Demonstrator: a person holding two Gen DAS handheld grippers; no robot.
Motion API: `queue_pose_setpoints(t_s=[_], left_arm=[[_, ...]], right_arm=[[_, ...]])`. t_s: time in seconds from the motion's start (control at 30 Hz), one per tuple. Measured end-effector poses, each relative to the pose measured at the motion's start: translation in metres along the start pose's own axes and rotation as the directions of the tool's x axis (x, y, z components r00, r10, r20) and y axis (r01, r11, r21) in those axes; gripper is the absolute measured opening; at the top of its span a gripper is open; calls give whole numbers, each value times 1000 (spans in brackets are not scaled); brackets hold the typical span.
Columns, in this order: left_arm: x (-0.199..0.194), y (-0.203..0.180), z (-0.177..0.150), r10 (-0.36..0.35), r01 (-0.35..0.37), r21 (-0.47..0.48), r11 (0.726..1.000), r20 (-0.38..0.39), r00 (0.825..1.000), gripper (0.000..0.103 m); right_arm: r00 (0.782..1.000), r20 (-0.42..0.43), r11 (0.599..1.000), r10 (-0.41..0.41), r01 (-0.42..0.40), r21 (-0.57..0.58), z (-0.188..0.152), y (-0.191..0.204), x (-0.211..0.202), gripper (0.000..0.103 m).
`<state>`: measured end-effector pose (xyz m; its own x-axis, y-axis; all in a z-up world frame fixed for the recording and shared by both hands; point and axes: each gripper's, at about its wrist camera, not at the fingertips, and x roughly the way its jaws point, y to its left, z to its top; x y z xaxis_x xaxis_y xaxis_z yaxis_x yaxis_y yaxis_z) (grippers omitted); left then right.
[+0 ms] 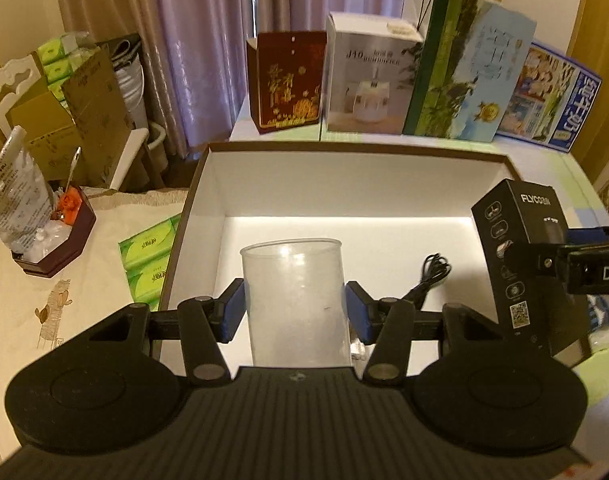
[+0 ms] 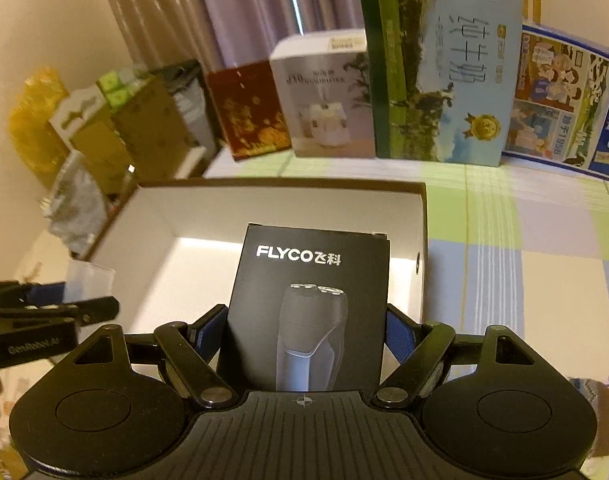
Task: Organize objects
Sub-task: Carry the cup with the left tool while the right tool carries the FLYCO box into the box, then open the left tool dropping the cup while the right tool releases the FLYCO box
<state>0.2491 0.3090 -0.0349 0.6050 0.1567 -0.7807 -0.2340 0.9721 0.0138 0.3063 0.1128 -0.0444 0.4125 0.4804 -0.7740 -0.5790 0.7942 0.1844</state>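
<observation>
My left gripper (image 1: 294,312) is shut on a clear plastic cup (image 1: 294,300), held upright over the open white-lined box (image 1: 344,184). A black cable (image 1: 430,276) lies on the box floor to the right of the cup. My right gripper (image 2: 304,330) is shut on a black FLYCO shaver box (image 2: 310,304), upright above the near right part of the open box (image 2: 418,216). The shaver box (image 1: 520,264) and the right gripper's finger (image 1: 544,258) also show at the right of the left wrist view. The left gripper's fingers (image 2: 84,310) and the cup (image 2: 88,280) show at the left of the right wrist view.
Several upright cartons stand along the back: a red one (image 1: 288,80), a white humidifier box (image 1: 368,80), a green milk carton (image 1: 464,76) and a blue one (image 1: 548,100). Green tissue packs (image 1: 148,256) and a dark tub of clutter (image 1: 56,240) lie left of the box.
</observation>
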Motion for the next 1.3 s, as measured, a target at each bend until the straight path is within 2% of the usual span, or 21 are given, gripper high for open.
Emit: queue_pose_setpoints(t_s=[0.17, 0.4, 0.63, 1.13, 1.3], left_arm=[[20, 8, -1, -8, 8, 7, 1000, -37, 999, 48], [36, 16, -5, -13, 14, 10, 1000, -78, 997, 48], [49, 20, -10, -9, 13, 28, 1000, -119, 993, 49], [61, 11, -13, 6, 8, 94, 996, -151, 989, 49], [62, 9, -15, 0, 18, 114, 993, -157, 988, 57]], right_arm=[[996, -55, 998, -66, 66, 8, -9, 3, 21, 78], [989, -104, 995, -103, 103, -11, -19, 4, 41, 78], [982, -109, 986, -154, 146, -84, -20, 11, 48, 79], [987, -110, 991, -115, 107, -78, -16, 7, 42, 83], [989, -112, 992, -101, 92, -82, -16, 7, 40, 85]])
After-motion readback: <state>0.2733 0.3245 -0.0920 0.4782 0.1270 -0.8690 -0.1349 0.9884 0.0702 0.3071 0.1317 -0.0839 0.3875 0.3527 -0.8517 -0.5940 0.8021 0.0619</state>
